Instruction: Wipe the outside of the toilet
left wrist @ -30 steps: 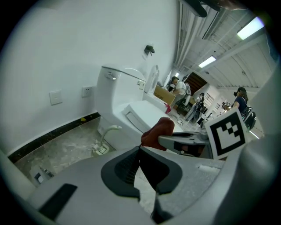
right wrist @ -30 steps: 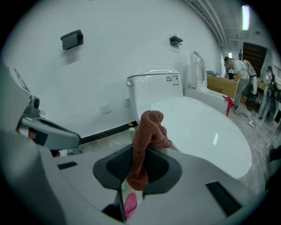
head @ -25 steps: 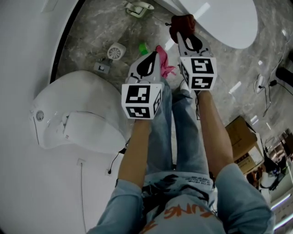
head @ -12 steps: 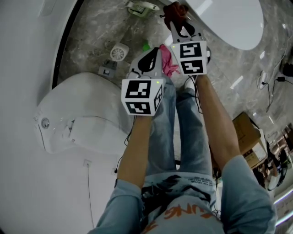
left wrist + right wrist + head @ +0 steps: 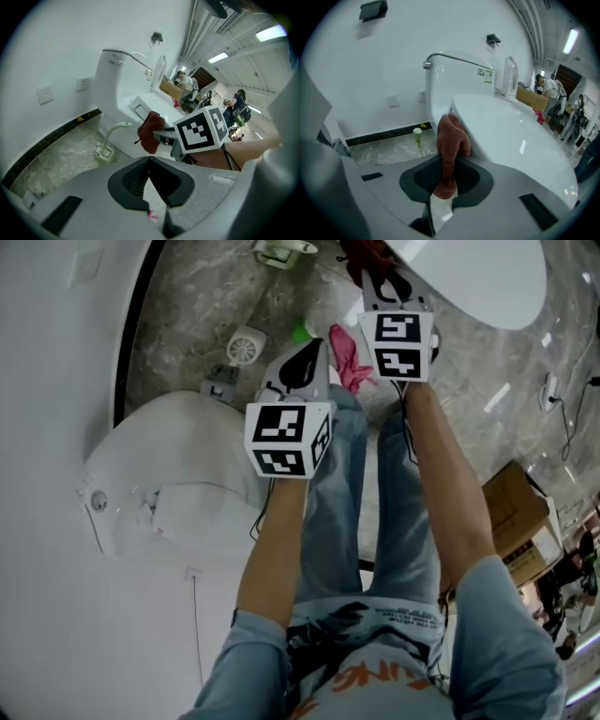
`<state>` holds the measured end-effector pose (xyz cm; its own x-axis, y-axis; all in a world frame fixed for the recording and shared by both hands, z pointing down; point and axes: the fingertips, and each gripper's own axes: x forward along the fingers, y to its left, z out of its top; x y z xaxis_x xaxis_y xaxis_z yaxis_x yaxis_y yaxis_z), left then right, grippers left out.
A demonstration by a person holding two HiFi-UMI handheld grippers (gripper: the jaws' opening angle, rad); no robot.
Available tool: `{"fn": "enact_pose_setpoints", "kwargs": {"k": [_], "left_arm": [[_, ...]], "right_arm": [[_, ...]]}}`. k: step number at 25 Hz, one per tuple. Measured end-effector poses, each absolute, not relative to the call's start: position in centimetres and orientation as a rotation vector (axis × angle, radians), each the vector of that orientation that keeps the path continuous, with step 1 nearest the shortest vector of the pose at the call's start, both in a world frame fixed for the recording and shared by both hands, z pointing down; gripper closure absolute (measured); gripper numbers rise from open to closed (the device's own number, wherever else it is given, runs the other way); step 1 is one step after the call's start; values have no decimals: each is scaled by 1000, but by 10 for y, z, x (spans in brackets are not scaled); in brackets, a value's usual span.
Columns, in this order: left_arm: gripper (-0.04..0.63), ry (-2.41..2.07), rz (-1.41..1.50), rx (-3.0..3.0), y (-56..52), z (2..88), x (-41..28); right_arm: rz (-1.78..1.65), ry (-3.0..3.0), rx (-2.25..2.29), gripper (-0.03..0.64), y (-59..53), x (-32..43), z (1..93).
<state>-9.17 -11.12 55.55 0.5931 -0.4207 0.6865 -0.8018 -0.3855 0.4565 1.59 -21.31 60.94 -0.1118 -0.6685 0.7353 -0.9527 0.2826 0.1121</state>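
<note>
A white toilet with tank and shut lid stands ahead of me; in the head view its lid fills the top right. My right gripper is shut on a brown-red cloth, which rests against the bowl just under the lid's rim. My left gripper hangs back beside it with its jaws together. A pink cloth hangs at its tip, and a pink scrap shows under the jaws.
A second white toilet stands against the left wall. On the marble floor lie a round drain, a green-topped item and a white hose fitting. A cardboard box sits at the right. People work in the background.
My right gripper has moved forward with the brown-red cloth toward the toilet's lid edge. The left gripper has hardly shifted.
</note>
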Motion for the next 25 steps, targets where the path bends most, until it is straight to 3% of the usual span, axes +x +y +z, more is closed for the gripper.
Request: {"fn": "enact_pose_setpoints", "kwargs": {"k": [25], "left_arm": [[601, -946, 690, 2066, -68, 549, 0]], "right_arm": [[565, -1877, 1550, 563, -158, 96, 595]]}}
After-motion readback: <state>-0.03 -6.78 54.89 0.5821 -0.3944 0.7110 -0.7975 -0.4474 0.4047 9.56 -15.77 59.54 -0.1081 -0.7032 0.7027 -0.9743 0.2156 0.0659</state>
